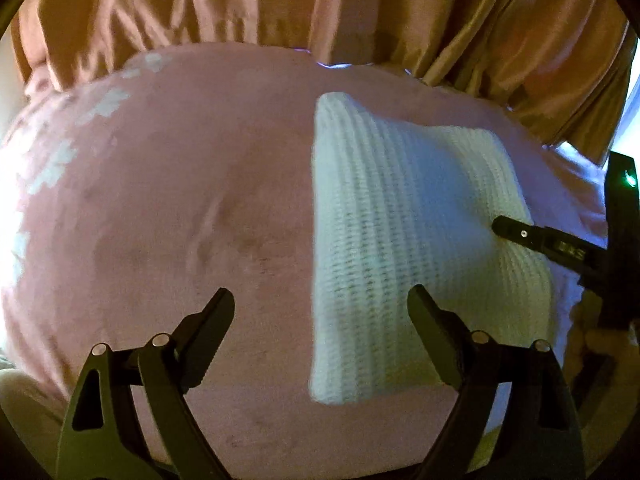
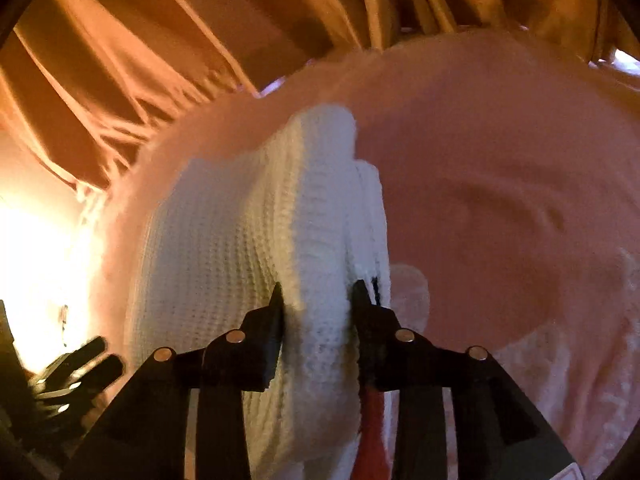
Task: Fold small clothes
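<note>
A white knitted garment (image 1: 400, 200) lies folded in a long strip on the pink blanket (image 1: 180, 200). My left gripper (image 1: 320, 292) hangs open above the strip's near left edge and holds nothing. Its right fingertip is over the knit, its left one over bare blanket. From the right, one finger (image 1: 520, 235) of my right gripper presses into the garment's right side. In the right wrist view, my right gripper (image 2: 318, 286) is shut on a raised fold of the white garment (image 2: 224, 260), with the knit bunched between both pads. A red piece (image 2: 374, 420) shows under its right finger.
Orange-brown curtains (image 1: 280, 0) hang right behind the blanket's far edge. The pink blanket (image 2: 500, 200) stretches bare to the right of the garment in the right wrist view. A hand (image 1: 592, 344) holds the right gripper. Bright light glares at the left.
</note>
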A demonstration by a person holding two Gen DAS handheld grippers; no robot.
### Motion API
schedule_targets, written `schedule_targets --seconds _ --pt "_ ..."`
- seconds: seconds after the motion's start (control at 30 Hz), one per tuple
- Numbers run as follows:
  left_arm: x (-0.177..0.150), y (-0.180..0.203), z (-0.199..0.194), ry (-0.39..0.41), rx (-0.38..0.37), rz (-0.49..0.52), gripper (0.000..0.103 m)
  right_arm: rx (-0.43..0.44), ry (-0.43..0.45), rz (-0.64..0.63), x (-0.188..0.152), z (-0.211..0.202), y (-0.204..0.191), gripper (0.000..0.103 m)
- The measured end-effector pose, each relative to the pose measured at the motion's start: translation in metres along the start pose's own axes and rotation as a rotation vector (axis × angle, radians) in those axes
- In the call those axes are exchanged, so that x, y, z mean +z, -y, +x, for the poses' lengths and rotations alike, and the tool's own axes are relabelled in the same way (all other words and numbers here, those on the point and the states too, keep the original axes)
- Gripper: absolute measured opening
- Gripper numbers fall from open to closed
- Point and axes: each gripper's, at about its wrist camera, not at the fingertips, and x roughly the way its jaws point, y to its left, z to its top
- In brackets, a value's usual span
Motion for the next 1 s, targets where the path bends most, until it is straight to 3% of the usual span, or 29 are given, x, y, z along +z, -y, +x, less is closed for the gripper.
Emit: schedule_targets --seconds 0.03,0.07,0.23,0.33,0.4,0.47,0.5,0.53,0.57,0.67,0.73,0.8,1.0 --pt "0.003 0.0 0.0 -0.002 -0.014 -0.007 0.086 -0.024 0.035 0.009 -0.001 -0.012 -0.001 0.055" --pt "0.008 -0.001 0.0 0.004 -0.043 -0.017 0.086 -0.031 0.044 0.009 -0.001 -0.017 -0.002 0.063" --pt "0.031 -0.008 0.031 -0.028 -0.147 -0.096 0.089 -0.023 -0.048 0.055 -0.008 0.0 0.006 0.067" --pt "0.036 -0.014 0.064 -0.111 -0.199 -0.177 0.089 0.051 -0.094 0.114 -0.011 0.02 0.016 0.071" --pt "0.034 -0.019 0.088 -0.17 -0.264 -0.255 0.091 0.117 -0.124 0.175 -0.015 0.032 0.026 0.08" --pt "0.032 -0.023 0.099 -0.162 -0.314 -0.302 0.095 0.162 -0.145 0.219 -0.016 0.04 0.034 0.081" --pt "0.033 -0.02 0.099 -0.139 -0.302 -0.28 0.095 0.172 -0.146 0.225 -0.017 0.042 0.035 0.081" --pt "0.034 -0.011 0.102 -0.15 -0.284 -0.231 0.093 0.18 -0.143 0.228 -0.016 0.042 0.036 0.074" --pt "0.034 -0.005 0.1 -0.14 -0.274 -0.205 0.089 0.194 -0.142 0.229 -0.016 0.042 0.036 0.063" --pt "0.036 0.014 0.088 -0.105 -0.221 -0.129 0.068 0.236 -0.126 0.246 -0.018 0.035 0.039 0.047" --pt "0.038 0.028 0.074 -0.073 -0.195 -0.06 0.052 0.208 -0.087 0.211 -0.018 0.024 0.03 0.045" --pt "0.04 0.039 0.058 -0.048 -0.181 -0.001 0.047 0.2 -0.047 0.191 -0.017 0.012 0.022 0.044" --pt "0.051 0.056 0.003 0.024 -0.194 0.093 0.046 0.186 0.099 0.128 -0.015 -0.051 -0.006 0.044"
